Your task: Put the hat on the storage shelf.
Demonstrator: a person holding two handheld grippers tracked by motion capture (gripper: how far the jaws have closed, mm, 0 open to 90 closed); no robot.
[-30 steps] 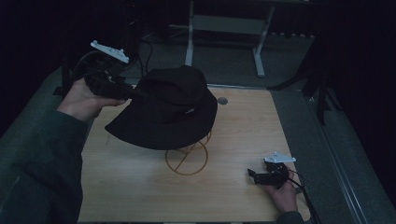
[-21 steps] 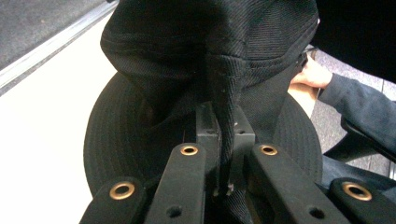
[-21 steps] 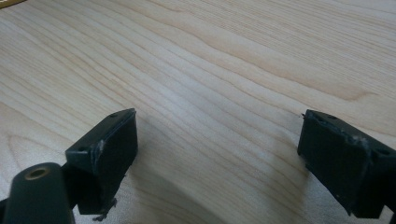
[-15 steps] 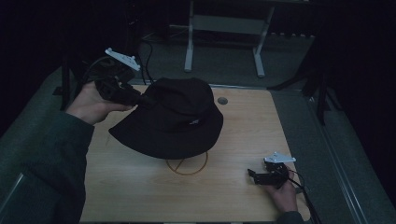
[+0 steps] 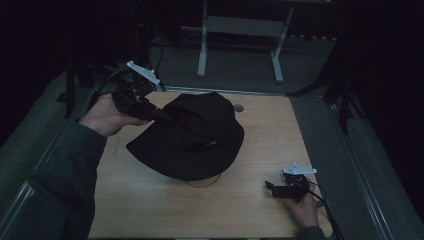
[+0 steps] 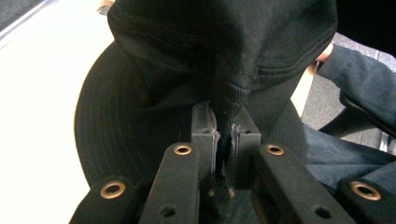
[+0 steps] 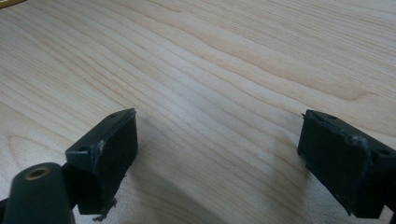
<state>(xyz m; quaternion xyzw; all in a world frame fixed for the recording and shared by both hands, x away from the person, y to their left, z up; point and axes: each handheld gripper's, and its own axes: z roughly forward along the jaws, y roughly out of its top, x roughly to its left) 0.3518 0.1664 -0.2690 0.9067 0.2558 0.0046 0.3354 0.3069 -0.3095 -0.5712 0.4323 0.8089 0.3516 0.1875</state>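
Observation:
A black bucket hat sits over a gold wire stand in the middle of the wooden table. Just the stand's ring base peeks out under the front of the brim. My left gripper is shut on the hat's left brim, the fabric pinched between its jaws in the left gripper view. The hat rises above those jaws. My right gripper rests low on the table at the front right, open, with bare wood between its fingers.
A small round hole is set in the tabletop behind the hat. Beyond the table's far edge stands a grey metal frame on a dark floor. Grey padding borders the table on both sides.
My left gripper has carried the hat rightward and down onto the wire stand, which is now almost covered. The right gripper has stayed still.

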